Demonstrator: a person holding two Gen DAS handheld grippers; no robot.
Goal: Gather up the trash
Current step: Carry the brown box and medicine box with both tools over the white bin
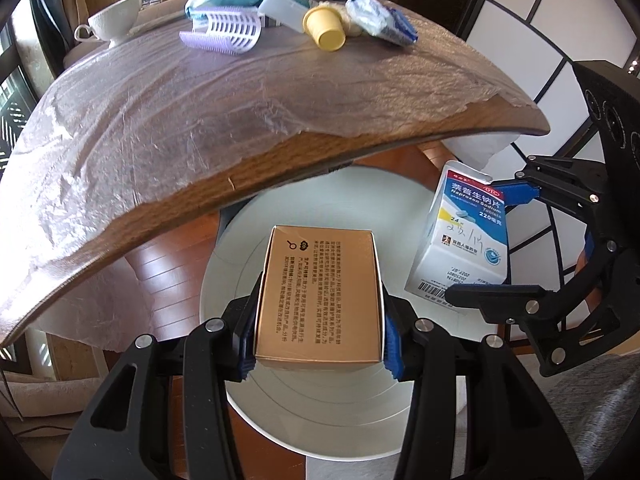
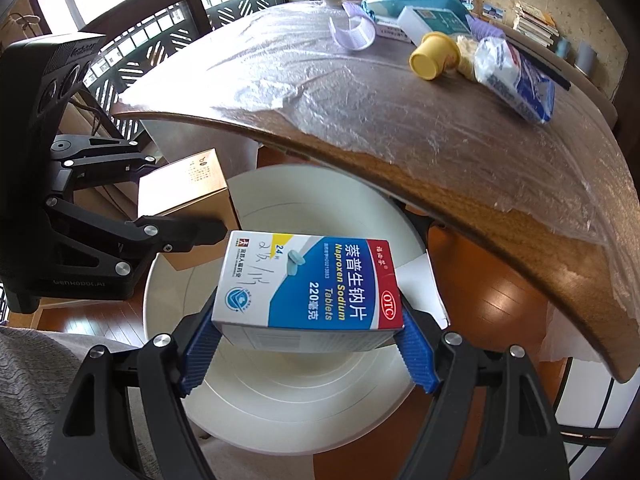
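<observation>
Left gripper (image 1: 318, 344) clamps a gold carton (image 1: 318, 292), right gripper (image 2: 306, 344) a tablet box (image 2: 308, 284), both poised directly above the white bin (image 2: 288, 408) for dropping.

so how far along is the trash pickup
Nothing visibly binned: the white bin looks empty. In hand: left gripper holds the tan box, right gripper the naproxen box, both above it. Left on the table: yellow cup, blue-white packet, other clutter.
</observation>
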